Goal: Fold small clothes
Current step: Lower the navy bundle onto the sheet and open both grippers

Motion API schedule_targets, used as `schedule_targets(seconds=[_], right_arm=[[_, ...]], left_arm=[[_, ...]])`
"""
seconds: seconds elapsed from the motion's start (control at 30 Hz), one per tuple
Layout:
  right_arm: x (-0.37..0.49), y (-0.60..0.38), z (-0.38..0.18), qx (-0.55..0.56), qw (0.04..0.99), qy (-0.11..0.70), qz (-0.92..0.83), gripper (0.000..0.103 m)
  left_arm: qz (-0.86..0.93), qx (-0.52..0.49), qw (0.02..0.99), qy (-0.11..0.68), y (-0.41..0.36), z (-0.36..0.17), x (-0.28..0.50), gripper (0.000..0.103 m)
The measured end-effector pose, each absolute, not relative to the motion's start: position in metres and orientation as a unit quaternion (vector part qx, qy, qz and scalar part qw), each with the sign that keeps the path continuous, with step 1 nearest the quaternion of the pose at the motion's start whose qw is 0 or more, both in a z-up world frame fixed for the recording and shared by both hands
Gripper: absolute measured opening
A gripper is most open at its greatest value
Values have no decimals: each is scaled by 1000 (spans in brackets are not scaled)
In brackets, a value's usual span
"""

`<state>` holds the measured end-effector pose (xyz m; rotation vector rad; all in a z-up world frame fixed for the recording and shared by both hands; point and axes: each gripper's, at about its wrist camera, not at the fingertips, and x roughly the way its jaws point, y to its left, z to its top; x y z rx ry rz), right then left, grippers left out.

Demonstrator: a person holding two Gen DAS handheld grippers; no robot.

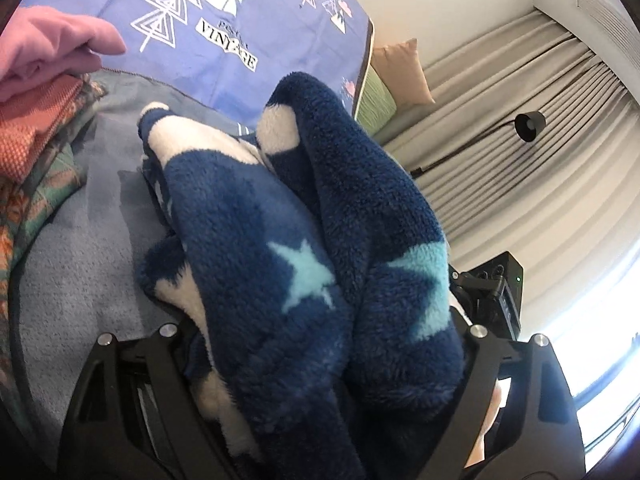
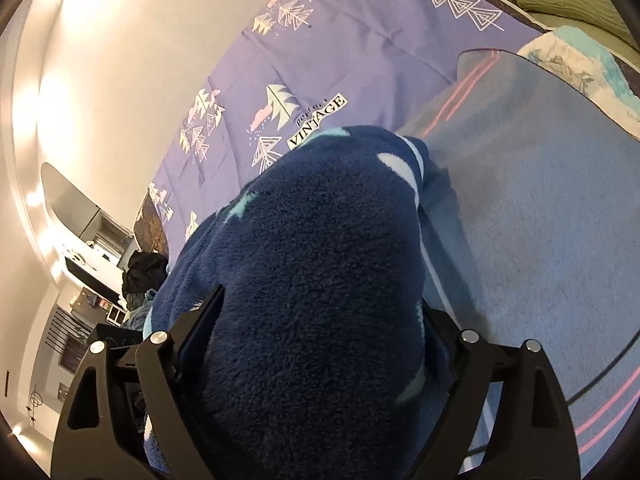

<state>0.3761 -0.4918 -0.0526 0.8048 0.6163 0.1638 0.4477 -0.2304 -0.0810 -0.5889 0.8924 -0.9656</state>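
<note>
A fluffy navy fleece garment (image 1: 280, 216) with light-blue stars and white patches fills the left wrist view. My left gripper (image 1: 320, 360) is shut on it, and the bunched cloth hides the fingertips. The same fleece garment (image 2: 304, 264) bulges over my right gripper (image 2: 316, 352), which is shut on it too. The garment hangs lifted above a grey-blue towel (image 2: 540, 208) spread over the bed.
A purple bedspread (image 1: 256, 4) with tree prints lies beyond the towel. A stack of folded clothes (image 1: 36, 92), pink on top, sits at the left. Curtains (image 1: 520, 128), a peach pillow (image 1: 404, 68) and a small black lamp (image 1: 530, 126) are to the right. A light patterned cloth (image 2: 580, 68) lies at the towel's far corner.
</note>
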Motion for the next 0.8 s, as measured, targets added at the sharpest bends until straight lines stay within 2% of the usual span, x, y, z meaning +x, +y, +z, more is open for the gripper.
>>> schedule_targets(seconds=[0.2,0.3,0.37,0.43,0.5,0.57,0.73,0.8], right_arm=[[380,-488,-49,368,880,291,77,85],[383,-495,-54,386,863,316,77,86],[380,-497,-51,394,856,332,51,97],[374,-493,-40,388,855,344,-4,102],[371,-487,-29,364,859,356,-48,102],[364,-482,-16,349,859,362,-91,102],[338,-458,35,308,912,264,-68,102],[329,-440,51,259,941,213,-36,93]], left_arm=[[-436,-265,758,407,-229,-76,446,88],[-435,-257,756,417,-231,-72,446,90],[-431,-256,753,427,-232,-66,449,92],[-389,-246,756,465,-226,-53,449,100],[-353,-239,773,469,-218,-33,442,100],[-342,-232,798,438,-212,-4,428,100],[-357,-193,848,340,-218,63,381,101],[-354,-181,863,312,-225,71,368,101]])
